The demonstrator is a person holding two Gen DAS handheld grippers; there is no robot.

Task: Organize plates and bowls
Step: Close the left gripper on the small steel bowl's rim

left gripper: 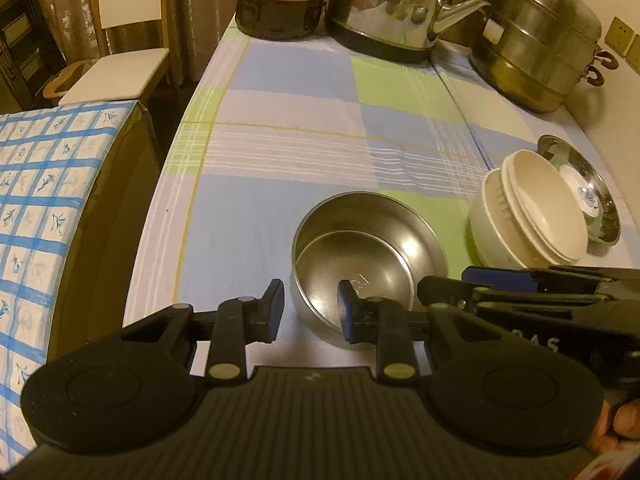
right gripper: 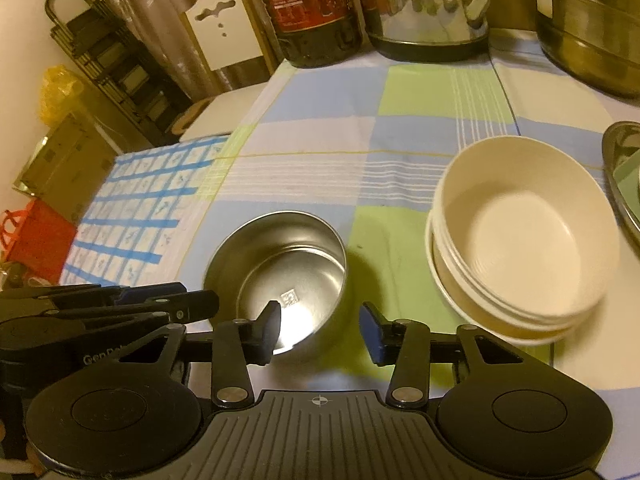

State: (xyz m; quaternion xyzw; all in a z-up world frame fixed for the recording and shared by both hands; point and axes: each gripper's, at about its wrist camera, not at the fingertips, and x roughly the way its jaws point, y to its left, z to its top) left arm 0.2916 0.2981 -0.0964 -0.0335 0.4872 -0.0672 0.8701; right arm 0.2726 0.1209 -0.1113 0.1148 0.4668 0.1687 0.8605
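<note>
Landmark: steel bowl (left gripper: 368, 256), upright on the checked tablecloth (left gripper: 304, 120), near its front edge.

Left gripper (left gripper: 310, 310) nearest, at the bowl's near rim. Jaws parted about a bowl-wall's worth and more; right finger (left gripper: 347, 312) inside the bowl over its floor, left finger outside the wall. Near wall between them, not pinched; contact not resolvable from this angle. Nothing held.

Right gripper (right gripper: 320, 330) also at the near rim, from the bowl's right side. Jaws wide apart; left finger (right gripper: 269, 332) over the bowl interior, right finger with blue pad outside, above green cloth. Empty. Both gripper bodies side by side, close together.

Stamped mark visible on the bowl floor (right gripper: 289, 297). Possibly a second steel bowl nested inside (inner rim line seen in left wrist view); uncertain.

Right of the steel bowl, just beside, apart from it: stack of cream bowls (right gripper: 520, 240), nested, upright.

Right of and behind the cream stack: shallow steel plate (left gripper: 580, 188), small white dish with blue pattern (left gripper: 582, 196) lying in it.

Left of the bowl, beyond the table edge: surface with blue-grid cloth (left gripper: 36, 200).

Far behind the bowl, along the back of the table: dark bottle with red label (right gripper: 308, 8), steel kettle (left gripper: 396, 12), stacked steel steamer pot (left gripper: 540, 44) at far right.
</note>
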